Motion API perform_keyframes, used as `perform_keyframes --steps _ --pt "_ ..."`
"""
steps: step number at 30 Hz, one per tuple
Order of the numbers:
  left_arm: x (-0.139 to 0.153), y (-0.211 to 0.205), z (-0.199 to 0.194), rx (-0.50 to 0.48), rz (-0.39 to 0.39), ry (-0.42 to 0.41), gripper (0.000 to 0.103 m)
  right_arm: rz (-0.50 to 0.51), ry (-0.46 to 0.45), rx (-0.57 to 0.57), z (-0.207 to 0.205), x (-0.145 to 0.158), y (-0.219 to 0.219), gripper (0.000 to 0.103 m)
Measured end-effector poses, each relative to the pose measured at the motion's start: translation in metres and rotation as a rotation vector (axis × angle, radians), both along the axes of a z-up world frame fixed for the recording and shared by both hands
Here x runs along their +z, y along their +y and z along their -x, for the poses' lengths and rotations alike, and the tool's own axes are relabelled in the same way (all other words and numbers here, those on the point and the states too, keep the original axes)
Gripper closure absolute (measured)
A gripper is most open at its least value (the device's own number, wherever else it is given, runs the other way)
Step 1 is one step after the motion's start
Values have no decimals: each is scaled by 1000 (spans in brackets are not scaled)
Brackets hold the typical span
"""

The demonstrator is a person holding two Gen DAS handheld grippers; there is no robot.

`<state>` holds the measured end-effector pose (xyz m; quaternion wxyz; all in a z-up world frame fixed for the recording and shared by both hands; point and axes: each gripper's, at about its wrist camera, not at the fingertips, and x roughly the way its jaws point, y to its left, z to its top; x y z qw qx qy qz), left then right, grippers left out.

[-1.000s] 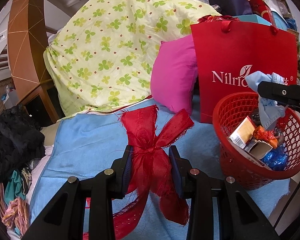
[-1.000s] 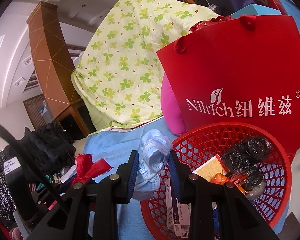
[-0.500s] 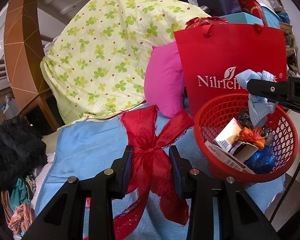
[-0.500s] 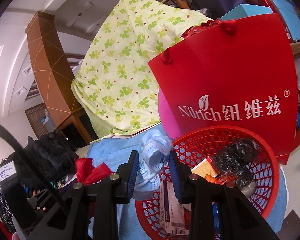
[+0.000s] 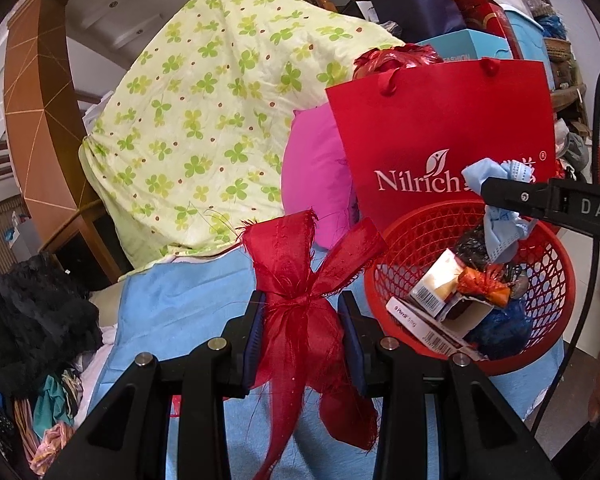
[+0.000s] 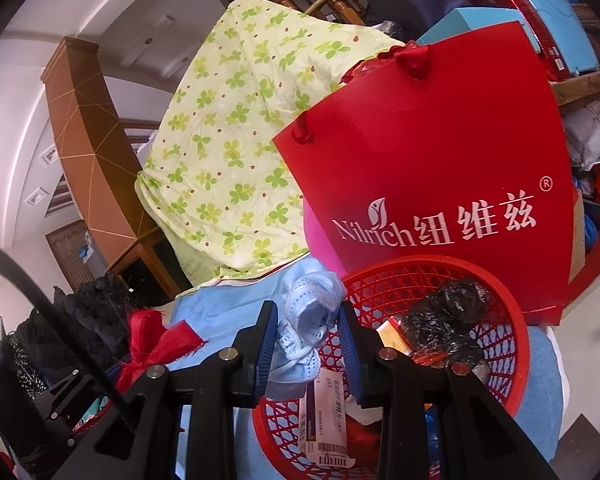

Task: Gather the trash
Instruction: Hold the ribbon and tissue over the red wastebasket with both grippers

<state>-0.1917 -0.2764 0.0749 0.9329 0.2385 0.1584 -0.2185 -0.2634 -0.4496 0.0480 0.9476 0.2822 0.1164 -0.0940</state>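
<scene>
The left gripper (image 5: pixel 302 338) is clamped on a frayed red ribbon bow (image 5: pixel 306 280) above blue cloth (image 5: pixel 180 304). The right gripper (image 6: pixel 308 344) pinches a crumpled blue face mask (image 6: pixel 308 312) over the red basket (image 6: pixel 508 344). Only the left view shows the mask's hanging tail and the blue bag (image 5: pixel 500 328) among the trash.

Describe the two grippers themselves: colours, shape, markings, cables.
Both the left gripper and right gripper have black angular plastic frames with silver round bolts and blue ribbed pads. The right one carries white "DAS" lettering on its side and a black cable.
</scene>
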Motion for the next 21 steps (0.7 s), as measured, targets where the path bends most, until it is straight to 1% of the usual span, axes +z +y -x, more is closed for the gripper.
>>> perform_keyframes --steps 21 --pt "20 -17 14 -43 -9 -46 64 -32 -19 -45 18 -2 -12 70"
